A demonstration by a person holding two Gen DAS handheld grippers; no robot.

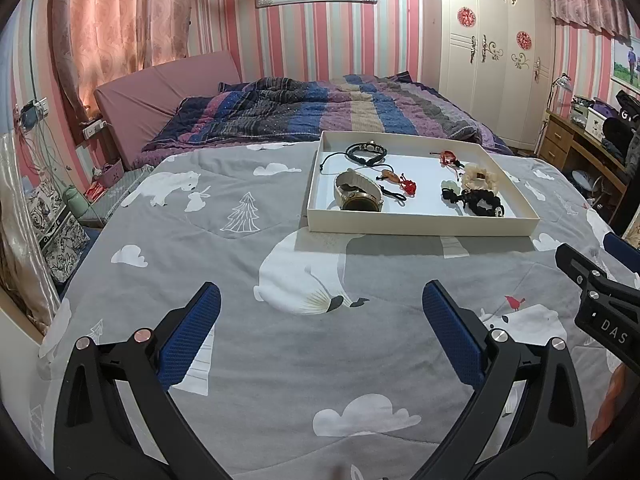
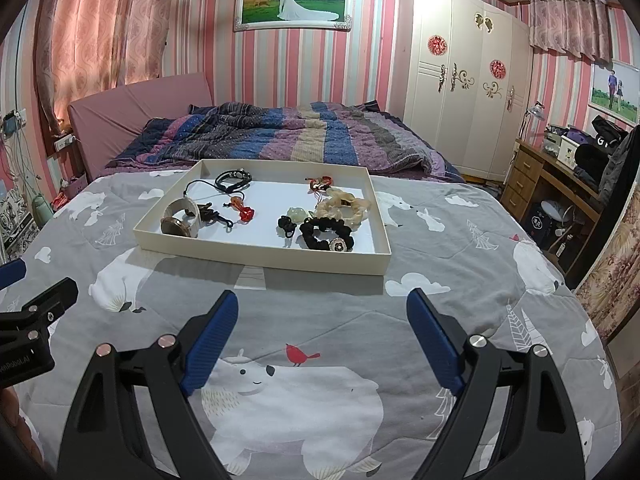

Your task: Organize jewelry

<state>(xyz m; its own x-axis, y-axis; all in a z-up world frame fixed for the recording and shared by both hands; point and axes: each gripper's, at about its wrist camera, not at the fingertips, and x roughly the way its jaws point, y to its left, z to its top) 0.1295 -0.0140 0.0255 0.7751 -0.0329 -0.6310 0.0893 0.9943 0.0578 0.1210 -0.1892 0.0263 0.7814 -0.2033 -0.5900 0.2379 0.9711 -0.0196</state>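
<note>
jewelry tray [image 2: 256,258] beyond open hand-held gripper [image 2: 322,312]

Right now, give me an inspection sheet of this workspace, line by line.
Surface: grey quilt with polar bear print, spread on a bed.
Job's things: white tray holding a watch, black bracelet, red charm, black scrunchie, cream scrunchie.
Clutter: nothing seen on the quilt beside the tray.
Grippers: left gripper and right gripper both open, empty, short of the tray.
Cables: wires hanging by wall sockets.
Surroundings: striped blanket, wardrobe, desk.
</note>
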